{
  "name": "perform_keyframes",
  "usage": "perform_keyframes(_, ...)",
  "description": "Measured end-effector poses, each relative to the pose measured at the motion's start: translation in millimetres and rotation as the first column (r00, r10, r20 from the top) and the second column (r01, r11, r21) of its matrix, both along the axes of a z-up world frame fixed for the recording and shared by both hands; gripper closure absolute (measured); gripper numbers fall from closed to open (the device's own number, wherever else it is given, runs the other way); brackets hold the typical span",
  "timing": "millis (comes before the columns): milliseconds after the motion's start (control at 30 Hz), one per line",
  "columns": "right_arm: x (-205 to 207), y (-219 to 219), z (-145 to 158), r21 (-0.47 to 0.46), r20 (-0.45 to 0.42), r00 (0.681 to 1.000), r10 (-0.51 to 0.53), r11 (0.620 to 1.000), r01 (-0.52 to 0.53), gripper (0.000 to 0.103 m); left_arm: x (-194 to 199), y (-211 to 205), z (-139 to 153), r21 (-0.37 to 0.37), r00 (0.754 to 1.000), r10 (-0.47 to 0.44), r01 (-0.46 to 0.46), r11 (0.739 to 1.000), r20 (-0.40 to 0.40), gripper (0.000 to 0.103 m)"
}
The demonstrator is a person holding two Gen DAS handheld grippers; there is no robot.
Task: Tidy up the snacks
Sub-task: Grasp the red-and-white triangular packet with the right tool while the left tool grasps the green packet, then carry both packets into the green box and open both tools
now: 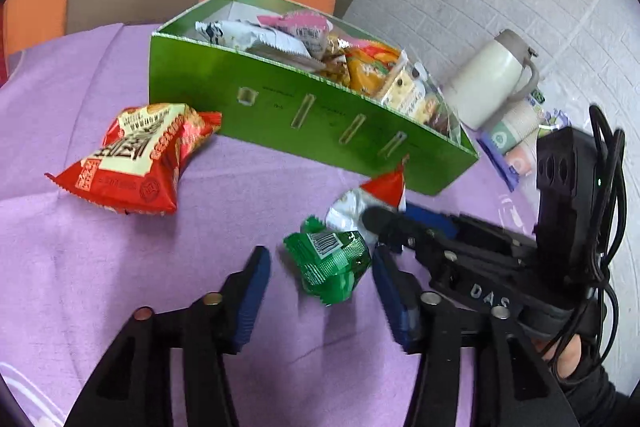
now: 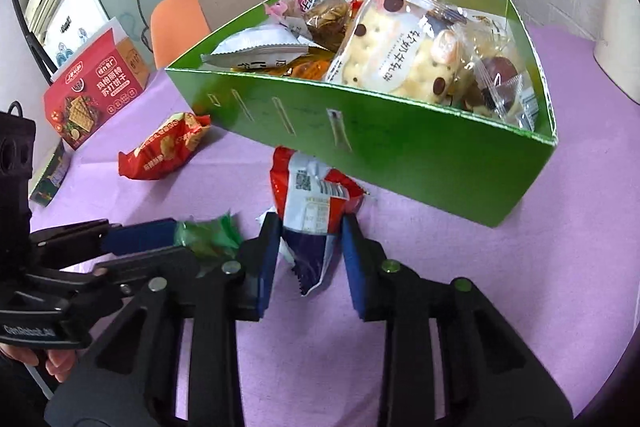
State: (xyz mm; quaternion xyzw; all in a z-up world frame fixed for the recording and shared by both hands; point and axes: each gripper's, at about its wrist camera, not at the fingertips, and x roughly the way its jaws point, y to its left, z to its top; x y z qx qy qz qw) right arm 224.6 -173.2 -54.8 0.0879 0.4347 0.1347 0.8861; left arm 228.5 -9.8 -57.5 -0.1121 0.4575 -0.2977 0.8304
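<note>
1. Right gripper (image 2: 310,255), at bottom centre of the right wrist view, has its blue pads on either side of a red-and-white snack packet (image 2: 314,199); the jaws are narrowed around its lower end and seem to pinch it, though I cannot tell how firmly.
2. Left gripper (image 1: 320,275), at bottom centre of the left wrist view, stands wide open around a small green packet (image 1: 330,261) lying on the purple cloth (image 1: 200,247); neither pad touches it.
3. Step in hand, as I judge it: picking up loose snacks, one per gripper. Next the left jaws must close on the green packet, and the right must lift its packet over the near wall.
4. Both grippers sit close together, so lifting one at a time would avoid a knock.
5. Green box (image 2: 400,155), mid-frame, is already heaped; free room looks best at its left end.
6. Red packet (image 1: 136,155), at left, lies well apart, with open cloth around it.
</note>
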Motion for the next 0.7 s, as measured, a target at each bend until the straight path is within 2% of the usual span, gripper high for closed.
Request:
perform_keyframes(200,-11,-13,0,0.012,-0.014,1.000,-0.006,1.000,0.007,0.070,6,-13,-6,-0.020,0.999,-0.019,0.019,1.000,-0.031,0.045)
perform_keyframes(300,-15,-19,0,0.016,-0.016,1.000,-0.021,1.000,0.021,0.070,2,-19,-6,0.007,1.000,-0.027,0.027,1.000,0.005,0.046)
perform_keyframes(333,-16,-20,0,0.014,-0.018,1.000,-0.023,1.000,0.023,0.070,1,-21,-5,0.024,0.999,-0.032,0.032,0.999,0.012,0.049)
perform_keyframes(367,-17,-20,1,0.011,-0.020,1.000,-0.022,1.000,0.023,0.070,0,-23,-6,0.037,0.999,-0.039,0.039,0.999,0.010,0.065)
perform_keyframes(467,-22,-18,5,0.007,-0.016,1.000,-0.005,1.000,0.005,0.070,-6,-24,-3,0.042,0.999,-0.050,0.049,0.998,0.006,0.071)
perform_keyframes(600,-37,-19,29,0.023,0.047,0.999,0.013,1.000,-0.014,0.070,-13,-23,24,0.007,0.998,-0.045,0.045,0.999,0.052,0.073)
perform_keyframes(700,-45,-23,55,0.010,0.129,0.992,0.006,1.000,-0.007,0.070,-14,-26,61,0.001,0.989,-0.050,0.050,0.999,0.140,0.073)
